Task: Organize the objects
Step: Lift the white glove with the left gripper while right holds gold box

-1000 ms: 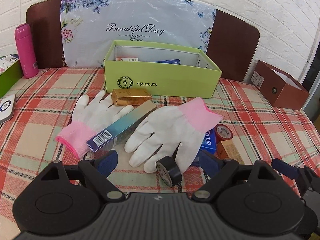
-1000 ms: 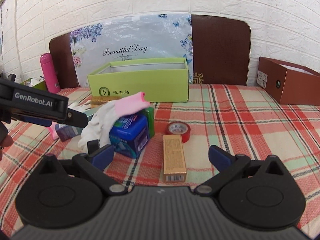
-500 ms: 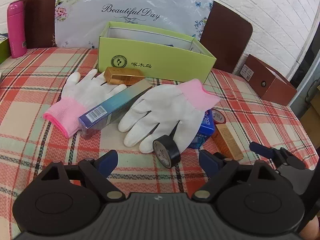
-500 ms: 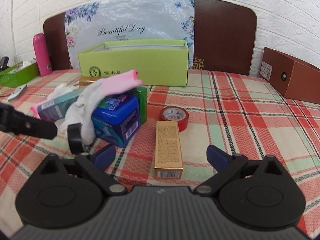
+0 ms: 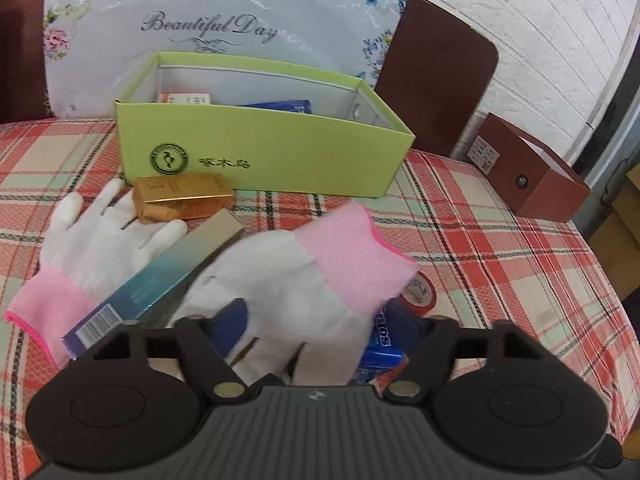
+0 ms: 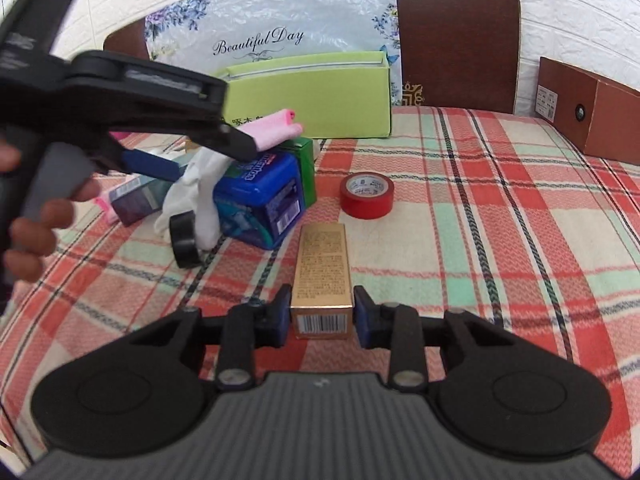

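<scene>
Near the green box (image 6: 320,96) on the plaid cloth (image 6: 500,240), the right gripper (image 6: 321,316) had just been closing, and its pads pressed both sides of the gold carton (image 6: 322,272) lying in front of that box. The left gripper (image 5: 332,332) had just been closing too, with the white glove (image 5: 288,280) between its fingers; whether the pads gripped it could not be told. A red tape roll (image 6: 367,195) lay between carton and box.

"Beautiful Day" in script on the floral board (image 5: 224,24) beyond the fingers; Chinese characters and a round logo on the green box (image 5: 264,156).
</scene>
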Available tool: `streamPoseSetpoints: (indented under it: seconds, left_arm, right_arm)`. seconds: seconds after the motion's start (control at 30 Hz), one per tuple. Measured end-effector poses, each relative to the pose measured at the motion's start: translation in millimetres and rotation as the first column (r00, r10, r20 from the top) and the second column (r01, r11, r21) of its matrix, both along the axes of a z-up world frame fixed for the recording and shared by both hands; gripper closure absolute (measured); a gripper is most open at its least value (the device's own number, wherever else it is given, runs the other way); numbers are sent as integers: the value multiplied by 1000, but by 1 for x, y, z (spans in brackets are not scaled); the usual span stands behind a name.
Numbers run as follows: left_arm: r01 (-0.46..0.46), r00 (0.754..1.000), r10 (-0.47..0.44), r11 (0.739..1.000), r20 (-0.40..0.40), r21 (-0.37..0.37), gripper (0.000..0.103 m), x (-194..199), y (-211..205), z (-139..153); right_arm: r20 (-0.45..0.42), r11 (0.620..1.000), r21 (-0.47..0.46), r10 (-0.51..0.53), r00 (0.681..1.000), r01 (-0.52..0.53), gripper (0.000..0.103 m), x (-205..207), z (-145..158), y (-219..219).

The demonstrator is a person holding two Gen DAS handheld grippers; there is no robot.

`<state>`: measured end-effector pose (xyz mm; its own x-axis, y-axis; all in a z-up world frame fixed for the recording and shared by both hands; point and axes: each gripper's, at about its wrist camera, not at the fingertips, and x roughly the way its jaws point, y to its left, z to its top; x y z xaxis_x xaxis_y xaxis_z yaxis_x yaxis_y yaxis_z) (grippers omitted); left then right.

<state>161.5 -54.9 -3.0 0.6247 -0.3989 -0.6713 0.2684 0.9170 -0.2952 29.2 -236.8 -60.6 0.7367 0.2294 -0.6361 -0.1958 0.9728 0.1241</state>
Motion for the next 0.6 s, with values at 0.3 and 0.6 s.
streamPoseSetpoints:
  seconds: [0.3,0.6]
  left_arm:
    - [105,992,-97,990,77,-98,96,-55,41,50]
    - [54,997,-42,983,-70,173,62,-109,90,3]
  right_arm:
    - [9,1000,31,4,1000,-4,73,-11,9,-6]
    - [-6,999,7,45,999,-45,72,-20,9,-2]
